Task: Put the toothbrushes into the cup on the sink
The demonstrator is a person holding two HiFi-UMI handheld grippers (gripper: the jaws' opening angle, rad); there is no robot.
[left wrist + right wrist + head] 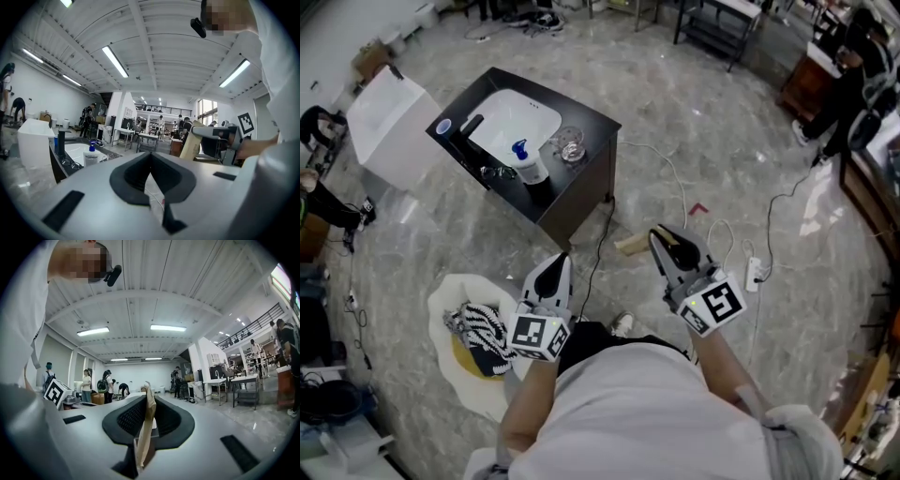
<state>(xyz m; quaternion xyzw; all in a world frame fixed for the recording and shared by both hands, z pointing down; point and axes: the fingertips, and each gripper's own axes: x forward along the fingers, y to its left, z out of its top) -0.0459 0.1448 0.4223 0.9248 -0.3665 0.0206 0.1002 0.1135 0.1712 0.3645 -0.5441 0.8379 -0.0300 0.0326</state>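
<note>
Right gripper [147,401]: I find its jaws clamped on a tan flat pack [146,430], which stands upright between the pads; I cannot tell its contents. Left gripper [151,158]: jaws together, nothing between them. Both grippers are held level, side by side and apart. The bench [595,127] stands ahead of both, well apart from them. The glass cup [569,143] sits on it just beside the sink [502,127], near a soap bottle [528,165].

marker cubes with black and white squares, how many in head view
2: one white marker cube on the left gripper, a second cube on the right gripper, which grips a flat beige card.
</note>
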